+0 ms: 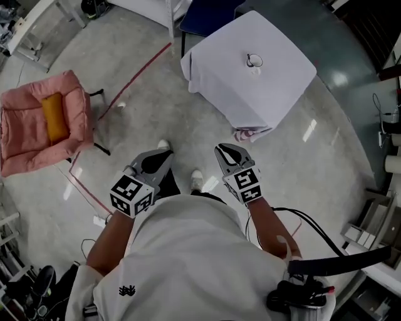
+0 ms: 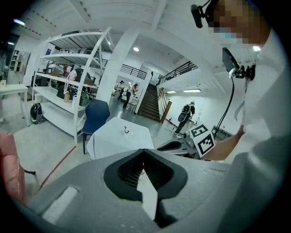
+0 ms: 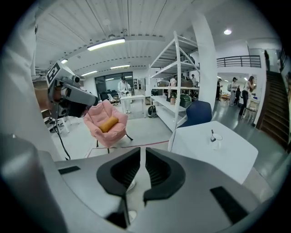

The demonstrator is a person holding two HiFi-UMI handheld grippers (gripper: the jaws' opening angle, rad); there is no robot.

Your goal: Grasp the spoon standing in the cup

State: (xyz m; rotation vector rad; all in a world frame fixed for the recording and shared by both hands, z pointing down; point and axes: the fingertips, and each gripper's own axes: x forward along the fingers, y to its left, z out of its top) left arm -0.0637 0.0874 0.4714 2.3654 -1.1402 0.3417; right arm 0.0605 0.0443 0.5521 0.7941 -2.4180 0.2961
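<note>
A small clear cup (image 1: 254, 61) with a spoon (image 1: 249, 57) standing in it sits on a table draped in white cloth (image 1: 276, 81), far ahead of me. Both grippers hang close to my body, well short of that table. My left gripper (image 1: 164, 153) has its jaws meeting at the tips with nothing between them. A thin slit shows between the jaws of my right gripper (image 1: 222, 149), also holding nothing. The right gripper view shows the cup (image 3: 216, 138) and spoon (image 3: 212, 134) at the right, past the jaws (image 3: 142, 151). In the left gripper view the cup (image 2: 128, 132) is tiny, above the jaws (image 2: 143, 152).
A pink armchair (image 1: 37, 119) with an orange cushion stands to the left. A blue chair (image 1: 207, 15) is behind the table, and white shelving (image 2: 68, 91) lies further back. Red tape lines (image 1: 135, 78) cross the concrete floor between me and the table. People stand in the distance.
</note>
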